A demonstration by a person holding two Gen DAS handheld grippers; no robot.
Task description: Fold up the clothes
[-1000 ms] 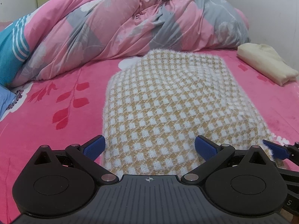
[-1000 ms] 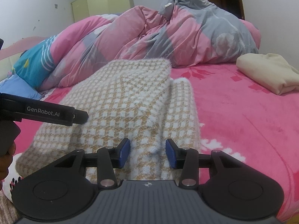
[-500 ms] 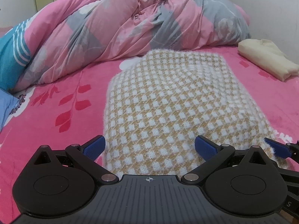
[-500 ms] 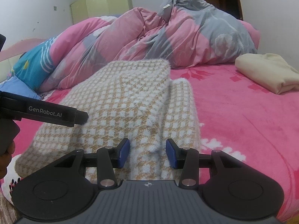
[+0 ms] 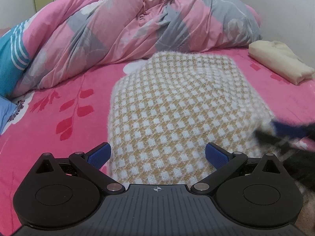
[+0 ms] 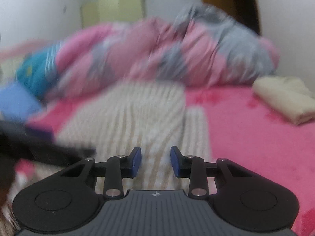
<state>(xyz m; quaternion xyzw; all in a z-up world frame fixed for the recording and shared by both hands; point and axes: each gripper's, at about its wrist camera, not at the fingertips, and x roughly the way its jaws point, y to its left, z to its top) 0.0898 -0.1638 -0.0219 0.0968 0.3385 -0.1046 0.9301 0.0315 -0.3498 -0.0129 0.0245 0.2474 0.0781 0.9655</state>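
Note:
A folded white and tan checked knit sweater (image 5: 177, 114) lies on the pink bed; it also shows, blurred, in the right wrist view (image 6: 137, 114). My left gripper (image 5: 157, 155) is wide open and empty, its fingers just above the sweater's near edge. My right gripper (image 6: 155, 161) is open with a narrower gap and empty, above the sweater's near right part. The right gripper also shows as a blur at the right edge of the left wrist view (image 5: 291, 131). The left gripper shows as a dark blur at the left of the right wrist view (image 6: 39, 147).
A bunched pink and grey duvet (image 5: 137, 31) fills the back of the bed. A folded cream garment (image 5: 279, 63) lies at the far right by the wall. A blue pillow corner (image 5: 6, 110) is at the left. The pink floral sheet (image 5: 59, 118) surrounds the sweater.
My right gripper has lifted and moved quickly, blurring its view, and its jaws have widened slightly. The left gripper stays wide open and has shifted a little. The sweater has not moved.

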